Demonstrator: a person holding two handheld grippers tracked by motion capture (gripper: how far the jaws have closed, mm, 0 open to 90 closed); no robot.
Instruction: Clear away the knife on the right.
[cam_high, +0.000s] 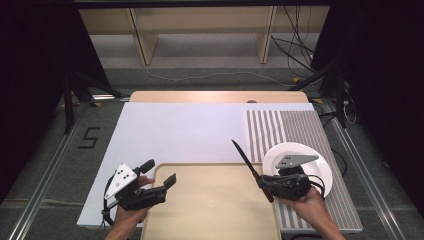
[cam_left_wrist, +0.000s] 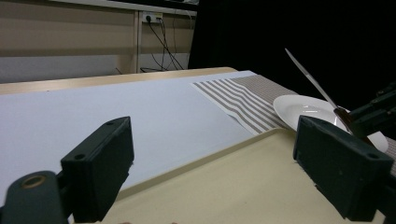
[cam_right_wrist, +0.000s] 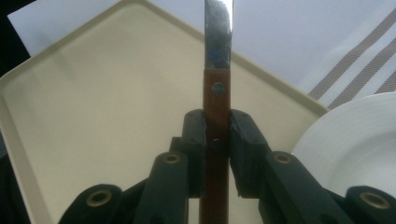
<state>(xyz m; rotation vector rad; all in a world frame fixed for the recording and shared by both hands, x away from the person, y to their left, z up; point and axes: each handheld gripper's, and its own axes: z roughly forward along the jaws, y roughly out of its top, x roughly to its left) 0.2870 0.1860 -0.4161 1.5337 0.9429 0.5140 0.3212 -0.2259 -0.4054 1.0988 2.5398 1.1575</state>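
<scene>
Knife (cam_right_wrist: 217, 88) handle clamped between right gripper (cam_right_wrist: 217, 140) jaws; left gripper (cam_left_wrist: 212, 168) jaws spread, empty

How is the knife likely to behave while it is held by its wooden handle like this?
The knife is probably stiff: its blade stays straight unsupported. Clamped mid-handle by the right tool, it could pivot if bumped. The smooth handle may slip somewhat.

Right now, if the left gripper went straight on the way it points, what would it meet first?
Judging by the left gripper view, the open left gripper points across the beige tray toward the white plate and the knife held by the right gripper; probably the plate's near edge, though depth is unclear.
</scene>
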